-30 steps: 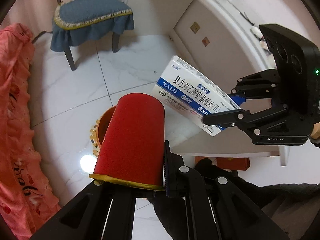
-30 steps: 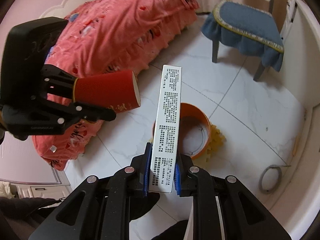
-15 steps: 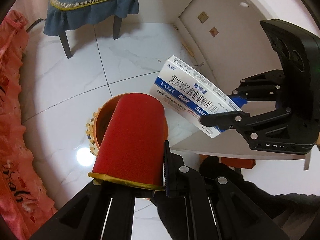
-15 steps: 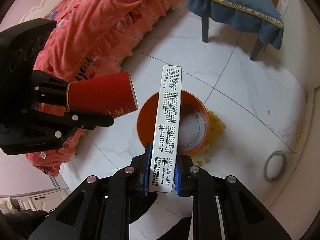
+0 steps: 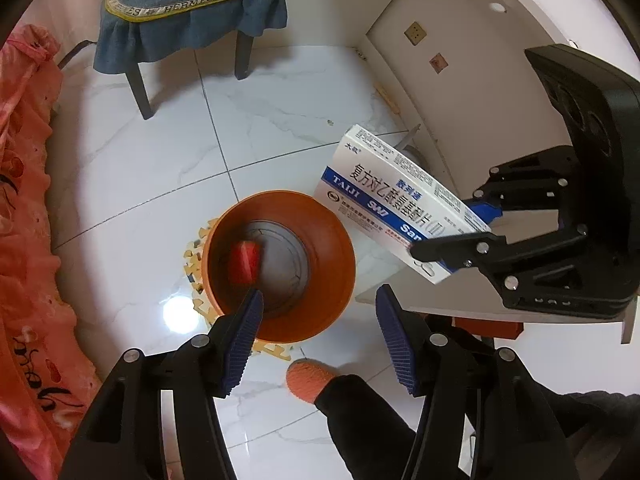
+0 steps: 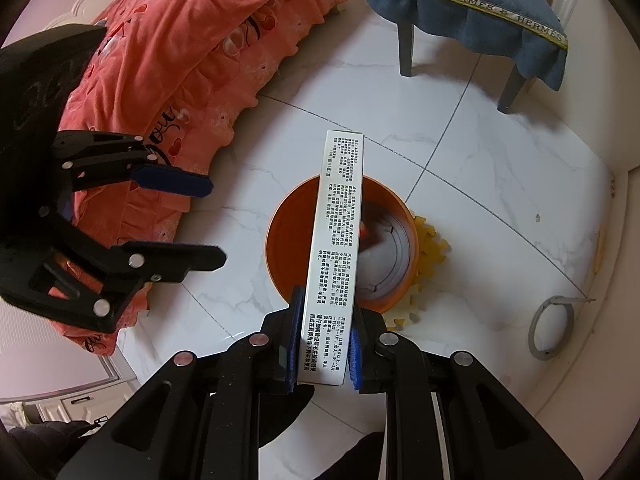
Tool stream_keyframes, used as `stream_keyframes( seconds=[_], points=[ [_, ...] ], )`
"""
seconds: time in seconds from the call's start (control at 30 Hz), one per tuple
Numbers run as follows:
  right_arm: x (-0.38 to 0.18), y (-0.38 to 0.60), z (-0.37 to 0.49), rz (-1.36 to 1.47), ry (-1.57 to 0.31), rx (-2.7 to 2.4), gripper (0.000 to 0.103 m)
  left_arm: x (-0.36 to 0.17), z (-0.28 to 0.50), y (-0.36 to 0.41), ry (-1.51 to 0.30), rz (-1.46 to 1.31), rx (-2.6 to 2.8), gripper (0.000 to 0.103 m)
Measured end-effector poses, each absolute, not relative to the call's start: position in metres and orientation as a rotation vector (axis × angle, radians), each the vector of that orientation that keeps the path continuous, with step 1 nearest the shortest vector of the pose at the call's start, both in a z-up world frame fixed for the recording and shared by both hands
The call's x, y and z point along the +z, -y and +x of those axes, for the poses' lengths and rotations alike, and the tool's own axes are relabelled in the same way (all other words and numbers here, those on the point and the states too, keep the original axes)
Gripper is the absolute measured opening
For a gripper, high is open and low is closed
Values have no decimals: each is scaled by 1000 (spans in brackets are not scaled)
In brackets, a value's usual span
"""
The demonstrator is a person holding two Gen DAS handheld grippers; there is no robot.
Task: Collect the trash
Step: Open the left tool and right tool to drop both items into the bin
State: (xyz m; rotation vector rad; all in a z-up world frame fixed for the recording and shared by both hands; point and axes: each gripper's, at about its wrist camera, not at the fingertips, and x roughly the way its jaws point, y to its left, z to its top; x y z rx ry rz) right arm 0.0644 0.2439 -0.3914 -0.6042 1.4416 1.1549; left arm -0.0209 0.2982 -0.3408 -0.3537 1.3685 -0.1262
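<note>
An orange bin [image 5: 338, 248] stands on the white floor, below both grippers. A red paper cup [image 5: 244, 262] lies blurred inside it. My left gripper [image 5: 320, 320] is open and empty above the bin's near rim; it also shows in the right wrist view [image 6: 212, 220] at the left. My right gripper [image 6: 324, 340] is shut on a white and blue medicine box [image 6: 336, 240], held over the bin [image 6: 280, 240]. In the left wrist view the box [image 5: 392, 200] hangs just right of the bin.
A blue cushioned chair [image 5: 192, 4] stands on the far floor. A pink bedspread [image 6: 180, 60] hangs at the left. A white cabinet [image 5: 460, 80] is at the right. Yellow foam pieces [image 6: 432, 248] lie beside the bin. A grey ring [image 6: 550, 332] lies near the wall.
My left gripper has opened and the red cup has dropped into the orange bin. Both grippers have moved closer over the bin. The right gripper still holds the box.
</note>
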Motion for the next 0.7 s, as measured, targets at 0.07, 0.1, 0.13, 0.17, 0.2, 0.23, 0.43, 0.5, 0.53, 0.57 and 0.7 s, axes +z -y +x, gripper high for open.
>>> stream_keyframes(
  seconds=[0.07,0.1,0.13,0.17,0.2,0.23,0.43,0.5,0.53,0.57,0.7],
  points=[
    [-393,-246,63,-607,-1442,1155,23,-340,-23,-299,-1371,-359,-130,60],
    [-393,-247,63,-607,-1442,1157,24,-341,-23,-299,-1374,-358,-132,60],
    [-395,-249,62,-615,-1439,1149,27,-341,-23,-299,-1378,-355,-133,60],
    [-397,-250,62,-622,-1439,1145,34,-342,-25,-299,-1383,-353,-132,60],
    [-399,-250,61,-630,-1440,1142,41,-343,-26,-299,-1385,-353,-131,60],
    [-400,-251,60,-632,-1440,1138,42,-343,-26,-299,-1388,-356,-131,60],
    [-393,-249,53,-650,-1429,1161,42,-342,-32,-298,-1398,-347,-119,60],
    [-385,-247,51,-650,-1429,1176,42,-338,-34,-298,-1397,-339,-113,60],
    [-377,-244,50,-647,-1419,1186,42,-335,-34,-298,-1394,-338,-114,60],
    [-372,-243,50,-646,-1413,1191,42,-331,-35,-297,-1389,-337,-115,60],
    [-348,-231,49,-653,-1395,1205,49,-314,-37,-292,-1372,-321,-113,62]
  ],
)
